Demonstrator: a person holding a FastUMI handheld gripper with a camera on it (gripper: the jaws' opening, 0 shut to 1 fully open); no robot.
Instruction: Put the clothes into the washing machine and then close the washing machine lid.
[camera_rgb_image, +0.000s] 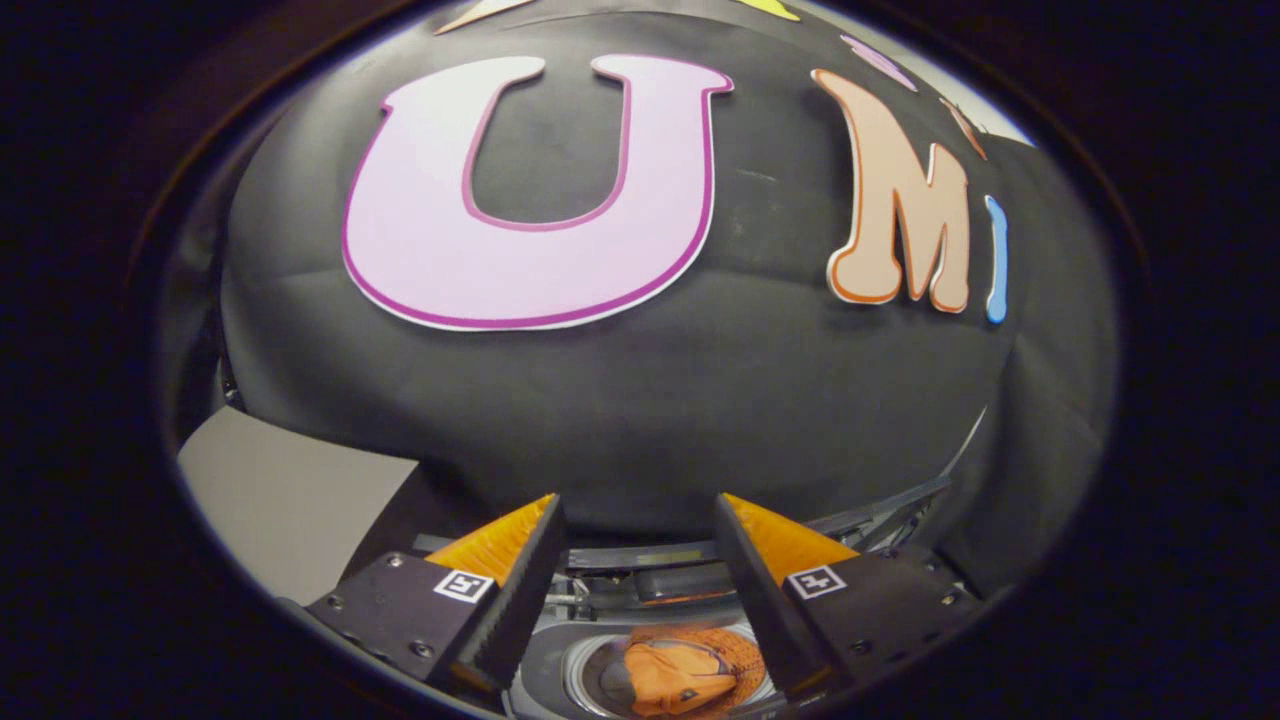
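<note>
My gripper hangs above the washing machine with its fingers spread wide apart and nothing between them. Below the gap between the fingers I look down into the round drum opening, where an orange garment lies crumpled inside. Beyond the drum, between the fingers, runs the machine's rear panel with the raised lid edge; its exact angle is hard to tell. The fingers point mostly at the booth's black cloth wall, well clear of the garment.
A pale grey panel stands to the left beyond the left finger. A dark curved bar of the machine's lid or frame runs off to the right behind the right finger. The black cloth wall rises close ahead.
</note>
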